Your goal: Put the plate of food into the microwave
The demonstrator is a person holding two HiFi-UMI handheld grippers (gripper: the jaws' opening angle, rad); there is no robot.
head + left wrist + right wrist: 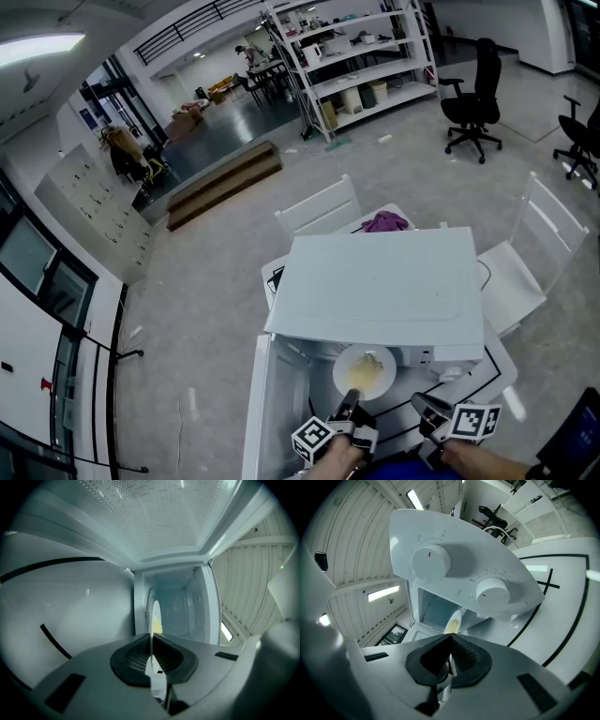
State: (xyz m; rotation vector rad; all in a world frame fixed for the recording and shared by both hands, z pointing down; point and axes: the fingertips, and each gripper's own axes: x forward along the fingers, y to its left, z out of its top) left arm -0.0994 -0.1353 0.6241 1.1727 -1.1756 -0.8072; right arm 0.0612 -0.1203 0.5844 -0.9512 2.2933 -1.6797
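Note:
A white plate [364, 372] with yellow food is held at the mouth of the white microwave [384, 281], whose door [272, 412] hangs open to the left. My left gripper [349, 405] is shut on the plate's near rim. In the left gripper view the plate [153, 618] shows edge-on between the left gripper [152, 656] jaws, with the cavity [176, 606] just ahead. My right gripper [424, 407] hovers to the right, in front of the control panel. In the right gripper view the right gripper [450, 641] is shut with nothing in it, and the plate [453, 620] shows beyond it.
Two knobs [431, 560] [492, 592] sit on the microwave's front panel. The white table [562, 602] has black lines. A purple cloth [385, 222] lies behind the microwave. White chairs [319, 208] [539, 244] stand around the table, with black office chairs [473, 98] and shelves [361, 56] farther off.

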